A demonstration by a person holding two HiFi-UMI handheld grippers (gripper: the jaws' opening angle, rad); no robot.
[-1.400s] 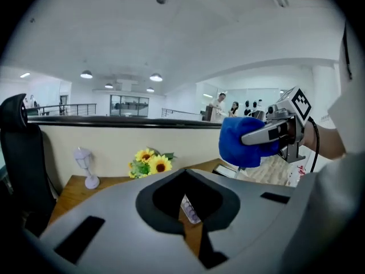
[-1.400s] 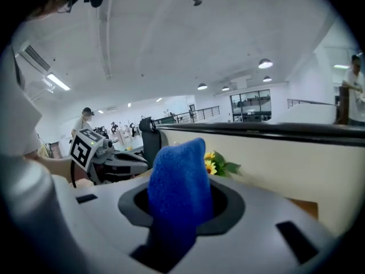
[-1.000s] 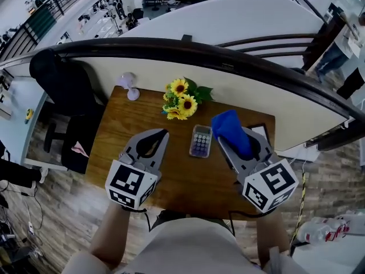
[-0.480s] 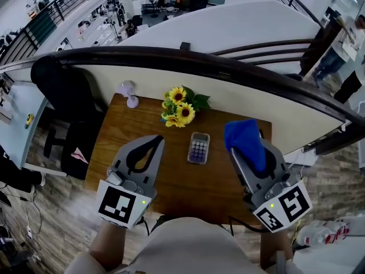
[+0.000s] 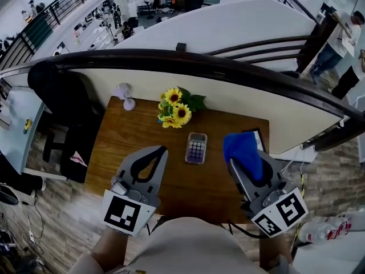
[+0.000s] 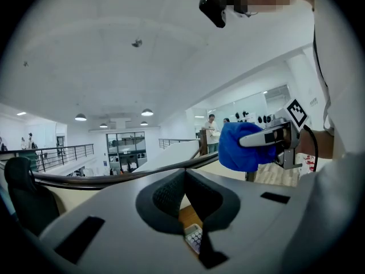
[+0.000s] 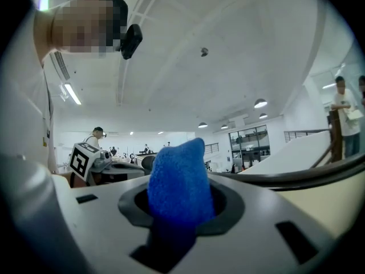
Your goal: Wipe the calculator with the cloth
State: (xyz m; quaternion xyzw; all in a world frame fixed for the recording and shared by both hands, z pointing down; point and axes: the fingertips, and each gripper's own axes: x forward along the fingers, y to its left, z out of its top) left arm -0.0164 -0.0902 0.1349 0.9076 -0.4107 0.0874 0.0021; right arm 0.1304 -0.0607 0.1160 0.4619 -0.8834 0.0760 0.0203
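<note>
The right tool (image 5: pixel 244 160) is clamped on a blue cloth (image 5: pixel 240 144), which bunches out past its tips, raised above the table (image 5: pixel 122 138). The left tool (image 5: pixel 161 150) has its jaws together on nothing. The calculator (image 5: pixel 196 148) lies flat on the table between the two tools, just right of the left tool's tips and apart from the cloth.

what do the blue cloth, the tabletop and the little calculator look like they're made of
Blue fuzzy cloth: likely microfibre or terry; matt, nubby pile.
Brown wooden tabletop: wood or wood-look laminate; grain streaks, faint sheen.
Small grey calculator: probably hard plastic, smooth casing; too small to be certain.
</note>
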